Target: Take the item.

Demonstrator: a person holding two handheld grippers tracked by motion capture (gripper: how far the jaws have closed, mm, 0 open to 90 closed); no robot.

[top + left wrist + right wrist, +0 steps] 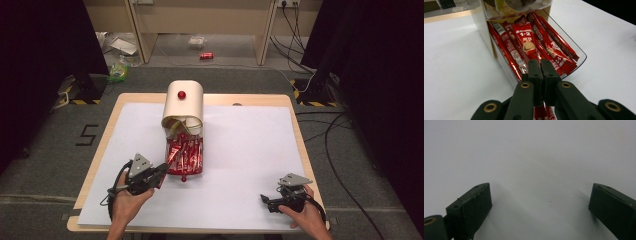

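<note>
Jaws of the left gripper (541, 65) clamp one red sachet (544, 113) just outside the clear drawer (576, 51). Draw it straight clear, keeping the remaining sachets (529, 42) undisturbed. Right gripper (540, 200) rests open on the tabletop (529, 152).

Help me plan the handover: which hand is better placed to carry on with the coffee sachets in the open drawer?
Left. The left gripper sits right at the drawer, jaws shut on a red sachet. The right gripper rests far off on the white sheet, jaws open, holding nothing.
</note>
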